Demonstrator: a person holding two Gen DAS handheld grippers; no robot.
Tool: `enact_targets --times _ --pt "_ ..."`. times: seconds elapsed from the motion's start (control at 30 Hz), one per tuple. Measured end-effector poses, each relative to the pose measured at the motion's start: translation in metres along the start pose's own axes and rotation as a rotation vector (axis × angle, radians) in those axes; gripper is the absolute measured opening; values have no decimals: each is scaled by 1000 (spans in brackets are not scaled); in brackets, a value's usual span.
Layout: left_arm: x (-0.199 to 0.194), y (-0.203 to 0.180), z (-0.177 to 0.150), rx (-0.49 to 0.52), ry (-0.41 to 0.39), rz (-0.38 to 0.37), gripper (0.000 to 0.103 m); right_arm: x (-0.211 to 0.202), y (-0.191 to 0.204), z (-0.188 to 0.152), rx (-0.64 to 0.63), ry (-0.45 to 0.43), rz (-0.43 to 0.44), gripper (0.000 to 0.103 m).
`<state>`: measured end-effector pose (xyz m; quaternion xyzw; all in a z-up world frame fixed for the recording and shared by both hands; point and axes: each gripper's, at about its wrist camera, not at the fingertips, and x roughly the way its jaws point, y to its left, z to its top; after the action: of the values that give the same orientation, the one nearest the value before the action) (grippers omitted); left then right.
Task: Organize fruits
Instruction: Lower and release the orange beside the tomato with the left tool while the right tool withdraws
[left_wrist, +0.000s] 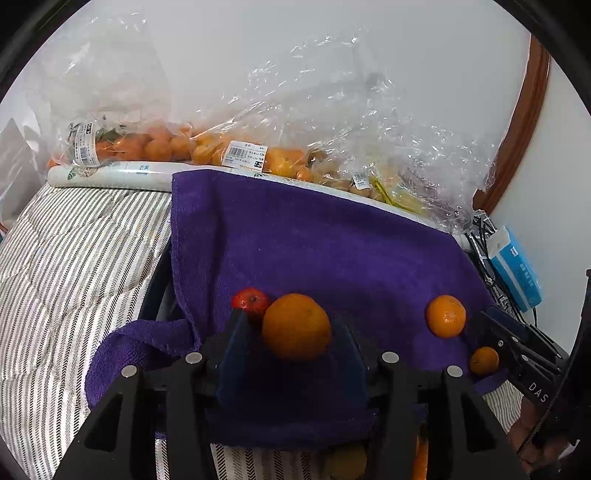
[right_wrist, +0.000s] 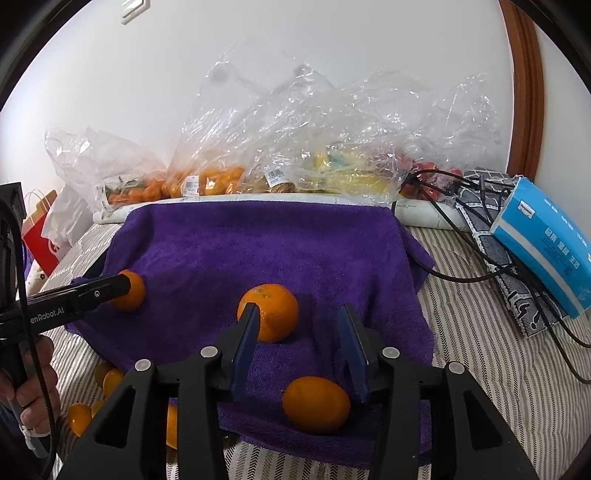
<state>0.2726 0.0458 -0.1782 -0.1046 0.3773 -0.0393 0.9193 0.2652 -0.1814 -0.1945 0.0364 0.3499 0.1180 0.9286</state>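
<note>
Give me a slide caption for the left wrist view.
Open left gripper straddling an orange on a purple towel, red fruit just behind.

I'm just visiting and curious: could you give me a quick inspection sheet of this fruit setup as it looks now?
Surface: purple towel over a striped bedcover.
Job's things: large orange, small red fruit, two mandarins on the towel.
Clutter: bagged fruit by the wall, blue tissue pack.
Grippers: left tongs open around the large orange; right tongs open, empty.
Cables: black cable across the bedcover.
Surroundings: white wall.
</note>
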Motion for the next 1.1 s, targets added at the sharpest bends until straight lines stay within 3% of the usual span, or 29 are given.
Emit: enact_targets --times 0.27,1.1 --pt "-2 0 0 -2 -7 0 49 -2 1 0 -3 -19 -4 51" --pt "-12 -8 -2 19 -36 -13 52 -19 4 2 8 -55 57 51"
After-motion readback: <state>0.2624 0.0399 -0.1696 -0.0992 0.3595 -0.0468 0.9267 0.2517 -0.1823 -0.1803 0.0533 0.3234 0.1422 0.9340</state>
